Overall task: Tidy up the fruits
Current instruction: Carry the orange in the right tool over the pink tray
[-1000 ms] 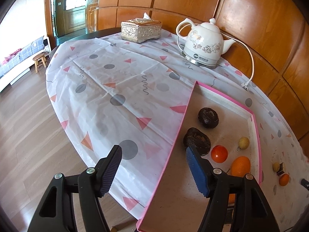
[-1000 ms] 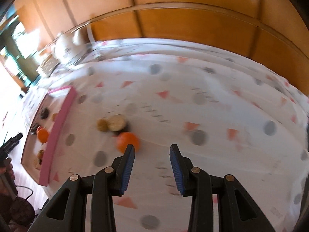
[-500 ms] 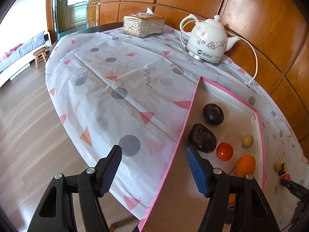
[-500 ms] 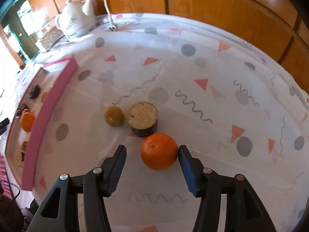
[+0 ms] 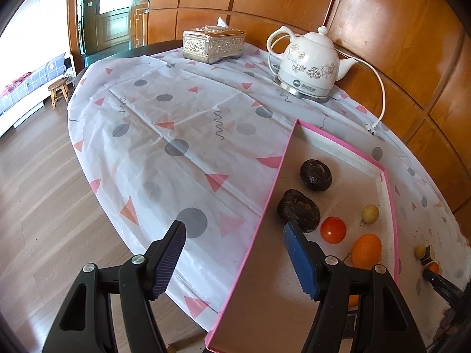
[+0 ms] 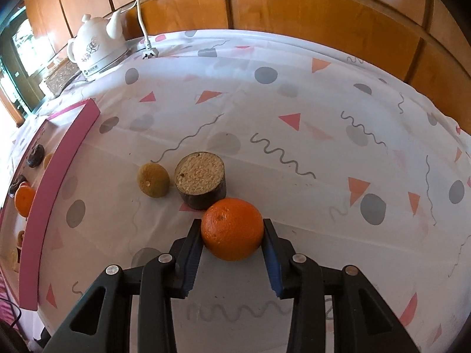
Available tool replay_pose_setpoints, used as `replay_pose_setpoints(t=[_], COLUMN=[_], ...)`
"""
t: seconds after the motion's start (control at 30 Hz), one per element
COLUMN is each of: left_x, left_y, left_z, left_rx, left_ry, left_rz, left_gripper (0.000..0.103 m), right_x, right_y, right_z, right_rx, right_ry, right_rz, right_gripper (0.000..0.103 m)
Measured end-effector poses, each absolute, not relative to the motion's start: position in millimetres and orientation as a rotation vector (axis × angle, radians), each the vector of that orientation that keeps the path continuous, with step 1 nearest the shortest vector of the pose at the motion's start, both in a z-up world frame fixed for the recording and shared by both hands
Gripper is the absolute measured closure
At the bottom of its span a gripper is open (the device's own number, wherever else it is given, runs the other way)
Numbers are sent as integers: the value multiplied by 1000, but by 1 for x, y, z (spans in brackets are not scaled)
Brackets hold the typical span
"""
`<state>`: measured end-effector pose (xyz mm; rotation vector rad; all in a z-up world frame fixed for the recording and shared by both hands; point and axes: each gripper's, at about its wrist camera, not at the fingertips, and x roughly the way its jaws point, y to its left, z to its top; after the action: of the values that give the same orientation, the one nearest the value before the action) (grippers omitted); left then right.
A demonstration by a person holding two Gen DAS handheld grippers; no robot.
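An orange [image 6: 232,229], round and pebbly-skinned, sits low in the centre of the right wrist frame on the patterned cloth. Just above it stands a dark-sided cylinder [image 6: 200,179] with a pale grainy top, and a small tan fruit [image 6: 152,179] lies beside that, to the left.

At the lower right of the left wrist frame, a shallow pink-rimmed box [image 5: 391,206] holds two dark wrinkled fruits [image 5: 315,174], a red one [image 5: 333,230], a small yellowish one [image 5: 370,214] and an orange one [image 5: 366,250].

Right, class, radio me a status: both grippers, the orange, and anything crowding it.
Right gripper closing, pads against the orange. Left gripper open, empty. Dark cut chunk right behind the orange.
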<state>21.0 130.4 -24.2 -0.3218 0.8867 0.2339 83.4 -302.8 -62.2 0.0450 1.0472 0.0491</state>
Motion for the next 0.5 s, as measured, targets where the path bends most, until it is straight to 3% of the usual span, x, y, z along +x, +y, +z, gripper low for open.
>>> replay_pose_setpoints(t=[0.5], left_x=[15], left_y=[123], left_z=[-15], left_rx=[-291], left_ry=[850], left_rz=[225], left_gripper=[33], right_x=[55], right_y=[-299], right_z=[-56], right_rx=[120], right_ry=[1043], right_rz=[58], right_gripper=[65])
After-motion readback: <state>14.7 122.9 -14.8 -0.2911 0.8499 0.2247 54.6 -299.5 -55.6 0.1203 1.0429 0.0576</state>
